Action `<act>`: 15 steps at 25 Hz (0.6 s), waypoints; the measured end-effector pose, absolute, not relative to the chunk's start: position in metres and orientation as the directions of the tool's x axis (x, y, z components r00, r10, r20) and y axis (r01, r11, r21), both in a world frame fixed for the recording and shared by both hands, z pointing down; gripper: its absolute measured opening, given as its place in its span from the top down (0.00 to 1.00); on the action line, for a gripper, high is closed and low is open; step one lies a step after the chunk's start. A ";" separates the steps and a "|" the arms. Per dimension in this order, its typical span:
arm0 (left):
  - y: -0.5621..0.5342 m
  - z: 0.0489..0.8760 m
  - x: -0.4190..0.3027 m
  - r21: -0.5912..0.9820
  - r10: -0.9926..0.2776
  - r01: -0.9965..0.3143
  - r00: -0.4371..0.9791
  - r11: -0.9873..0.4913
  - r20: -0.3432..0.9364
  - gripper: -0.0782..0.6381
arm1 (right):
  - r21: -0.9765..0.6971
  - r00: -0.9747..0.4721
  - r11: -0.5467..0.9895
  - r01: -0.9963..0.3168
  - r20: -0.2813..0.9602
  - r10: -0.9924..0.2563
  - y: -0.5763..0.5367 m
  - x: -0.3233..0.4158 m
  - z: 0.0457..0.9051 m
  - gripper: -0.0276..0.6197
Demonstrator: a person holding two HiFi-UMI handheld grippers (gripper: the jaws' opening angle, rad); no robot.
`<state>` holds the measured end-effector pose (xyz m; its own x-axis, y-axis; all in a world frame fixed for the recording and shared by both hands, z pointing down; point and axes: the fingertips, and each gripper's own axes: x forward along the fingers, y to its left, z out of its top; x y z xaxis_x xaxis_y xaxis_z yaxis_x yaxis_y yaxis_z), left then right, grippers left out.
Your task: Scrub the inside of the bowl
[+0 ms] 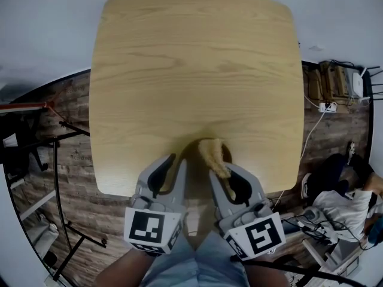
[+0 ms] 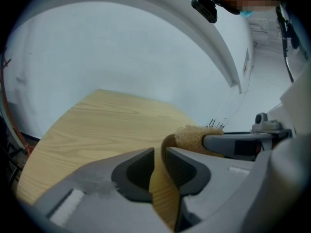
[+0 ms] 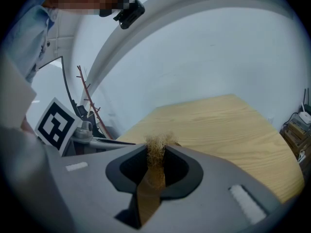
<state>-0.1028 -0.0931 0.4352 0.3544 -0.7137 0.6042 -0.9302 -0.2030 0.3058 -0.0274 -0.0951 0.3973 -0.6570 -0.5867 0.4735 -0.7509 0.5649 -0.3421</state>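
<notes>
Scrubbing step, we reckon: left claw pinches the rim of the wooden bowl at the near edge of the table, and right claw is clamped on a scrubber over the bowl. Next we'd press it down and swirl. Bowl's inside is mostly hidden from us.
</notes>
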 end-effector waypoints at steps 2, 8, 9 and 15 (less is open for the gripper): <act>-0.091 0.437 -0.101 0.307 -0.699 -0.930 0.358 -0.204 0.619 0.76 | -0.344 -0.658 0.565 -0.750 0.476 -0.583 -0.095 -0.028 0.399 0.85; -0.088 0.443 -0.097 0.308 -0.680 -0.926 0.371 -0.219 0.633 0.76 | -0.345 -0.657 0.563 -0.751 0.479 -0.582 -0.093 -0.027 0.400 0.85; -0.088 0.444 -0.097 0.307 -0.679 -0.926 0.370 -0.218 0.634 0.76 | -0.345 -0.656 0.563 -0.751 0.480 -0.582 -0.093 -0.028 0.401 0.85; -0.091 0.443 -0.101 0.311 -0.690 -0.929 0.359 -0.199 0.629 0.81 | -0.344 -0.656 0.563 -0.751 0.484 -0.579 -0.091 -0.027 0.403 0.85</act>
<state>-0.1006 -0.0912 0.4430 0.3586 -0.6895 0.6293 -0.9292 -0.1990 0.3115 -0.0271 -0.0914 0.4033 -0.6557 -0.5793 0.4842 -0.7515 0.5628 -0.3443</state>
